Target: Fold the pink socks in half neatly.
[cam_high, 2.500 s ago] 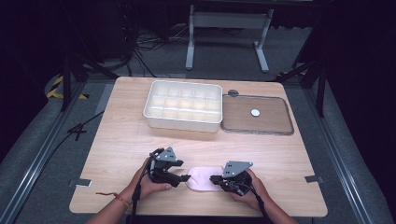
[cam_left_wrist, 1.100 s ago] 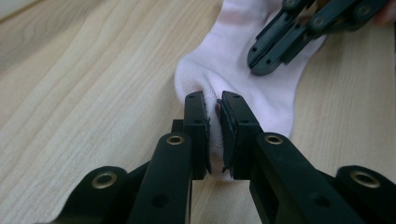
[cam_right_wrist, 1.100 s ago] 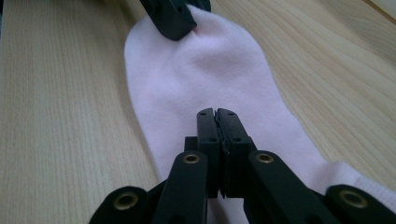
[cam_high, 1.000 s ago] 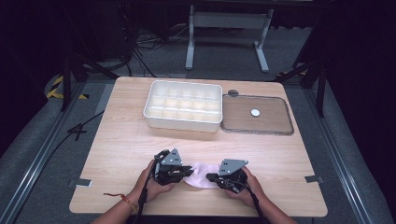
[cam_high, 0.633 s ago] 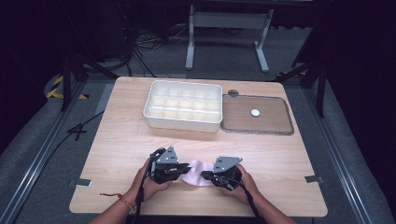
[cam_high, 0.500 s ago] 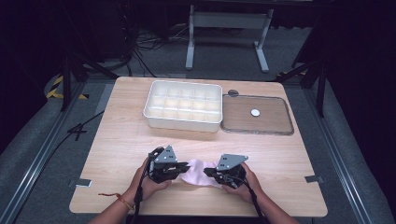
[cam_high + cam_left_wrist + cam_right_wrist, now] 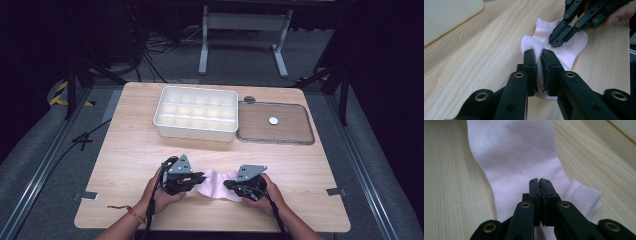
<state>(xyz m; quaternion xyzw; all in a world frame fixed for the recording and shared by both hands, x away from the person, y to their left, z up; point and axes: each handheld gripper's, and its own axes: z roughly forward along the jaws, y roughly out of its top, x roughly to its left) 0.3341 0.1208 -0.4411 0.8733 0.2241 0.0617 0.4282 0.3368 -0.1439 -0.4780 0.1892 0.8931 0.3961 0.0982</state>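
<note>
A pale pink sock (image 7: 216,184) with a white ribbed end lies near the table's front edge, between my two grippers. My left gripper (image 7: 197,181) is shut on the sock's white end; in the left gripper view the fabric (image 7: 571,47) is pinched between its jaws (image 7: 539,53). My right gripper (image 7: 227,185) is shut, with its tips resting on the pink part of the sock (image 7: 516,152). In the right gripper view its jaws (image 7: 540,180) meet with no gap, and the white ribbed end (image 7: 584,195) lies to their right. The left gripper view shows the right gripper (image 7: 555,42) touching the sock.
A white tray (image 7: 196,113) with several compartments stands at the back middle of the table. A clear flat lid (image 7: 295,136) with a small white disc (image 7: 273,120) on it lies to the tray's right. Bare wood stretches between the tray and the hands.
The sock lay flat earlier and is now rumpled, with one end raised at the left gripper. Both hands have stayed almost where they were.
</note>
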